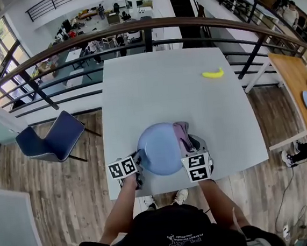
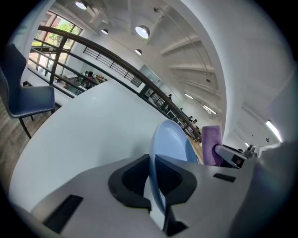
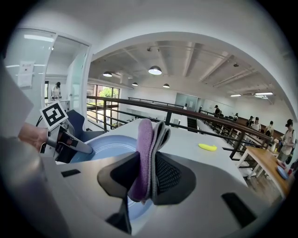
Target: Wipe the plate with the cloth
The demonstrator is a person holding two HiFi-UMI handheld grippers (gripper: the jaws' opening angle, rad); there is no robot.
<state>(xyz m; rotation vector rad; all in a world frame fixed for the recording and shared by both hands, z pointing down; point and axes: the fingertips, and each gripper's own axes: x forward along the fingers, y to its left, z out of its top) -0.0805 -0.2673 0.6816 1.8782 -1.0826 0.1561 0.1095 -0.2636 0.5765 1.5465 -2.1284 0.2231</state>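
head view: the blue plate (image 1: 158,149) is at the near edge of the white table (image 1: 139,83), possibly tilted. left gripper view: the left gripper (image 2: 151,179) is clamped on the plate's rim. right gripper view: the right gripper (image 3: 148,172) pinches the folded purple cloth (image 3: 144,139), just above the plate.

Pale grey square table (image 1: 156,92) on wood-plank floor (image 1: 69,198). Yellow banana (image 1: 213,74) lying near far right corner of tabletop. Blue padded chair (image 1: 55,137) standing left of table, apart from it. Dark metal railing with brown handrail (image 1: 133,27) running beyond far edge. Light wooden side table (image 1: 293,84) at right.
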